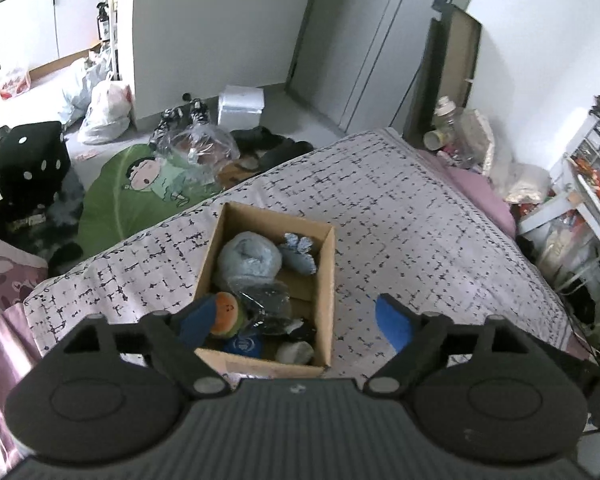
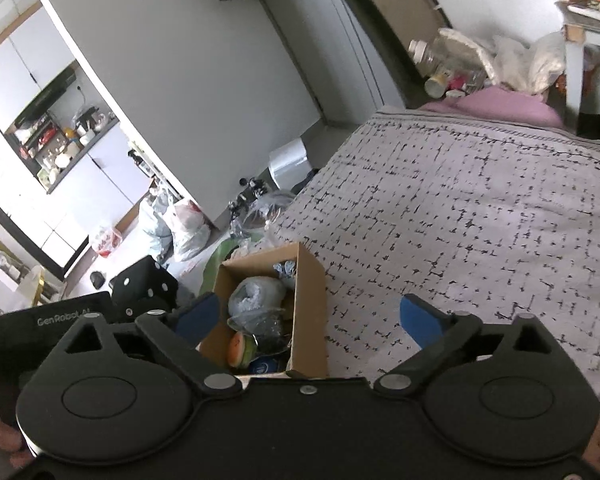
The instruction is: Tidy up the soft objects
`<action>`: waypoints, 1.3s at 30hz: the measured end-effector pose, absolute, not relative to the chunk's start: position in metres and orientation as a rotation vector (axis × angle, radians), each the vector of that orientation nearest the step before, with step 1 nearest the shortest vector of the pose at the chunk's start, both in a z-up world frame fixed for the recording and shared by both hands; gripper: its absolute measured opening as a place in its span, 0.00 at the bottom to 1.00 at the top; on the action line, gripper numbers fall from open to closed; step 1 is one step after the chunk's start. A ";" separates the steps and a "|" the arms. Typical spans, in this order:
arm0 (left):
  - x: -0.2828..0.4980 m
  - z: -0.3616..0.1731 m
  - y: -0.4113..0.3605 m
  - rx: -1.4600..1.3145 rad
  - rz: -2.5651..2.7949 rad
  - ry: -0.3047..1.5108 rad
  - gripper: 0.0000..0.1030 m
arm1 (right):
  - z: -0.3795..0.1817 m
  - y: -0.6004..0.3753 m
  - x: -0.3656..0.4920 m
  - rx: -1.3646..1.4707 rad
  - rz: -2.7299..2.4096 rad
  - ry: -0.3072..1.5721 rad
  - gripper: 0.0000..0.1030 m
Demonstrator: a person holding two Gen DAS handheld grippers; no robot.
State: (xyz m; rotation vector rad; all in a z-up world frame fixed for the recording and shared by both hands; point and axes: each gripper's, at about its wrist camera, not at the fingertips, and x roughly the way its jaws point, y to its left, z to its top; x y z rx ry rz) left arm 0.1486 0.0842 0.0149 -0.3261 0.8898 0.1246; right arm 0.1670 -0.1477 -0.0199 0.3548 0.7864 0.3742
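Note:
An open cardboard box [image 1: 324, 280] stands on the bed's patterned cover [image 1: 420, 232]. It holds soft things: a pale blue plush [image 1: 248, 256], a grey-blue plush [image 1: 300, 254], an orange and green plush [image 1: 228, 314], a plastic-wrapped dark item [image 1: 268, 304], a blue round item [image 1: 244, 346] and a white plush [image 1: 296, 352]. My left gripper [image 1: 296, 322] is open and empty, just above the box's near end. My right gripper [image 2: 310, 318] is open and empty, above the same box [image 2: 308, 312]; the orange plush [image 2: 240, 350] shows inside.
The bed cover [image 2: 480, 220] spreads right of the box. The floor on the left holds a black dice cushion [image 1: 28, 160], a green leaf mat [image 1: 112, 196], plastic bags [image 1: 104, 112] and shoes [image 1: 272, 144]. Cluttered shelves [image 1: 592, 184] stand at the right.

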 end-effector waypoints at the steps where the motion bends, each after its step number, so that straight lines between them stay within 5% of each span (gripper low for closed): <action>1: 0.145 0.017 0.081 -0.323 0.116 0.887 0.87 | -0.018 -0.149 0.164 0.349 0.375 0.788 1.00; 11: 0.108 0.039 0.053 -0.235 0.077 0.870 0.99 | 0.004 -0.158 0.134 0.254 0.337 0.811 1.00; 39: -0.023 0.071 0.015 -0.058 0.112 0.735 0.99 | 0.035 -0.164 0.020 0.137 0.340 0.716 1.00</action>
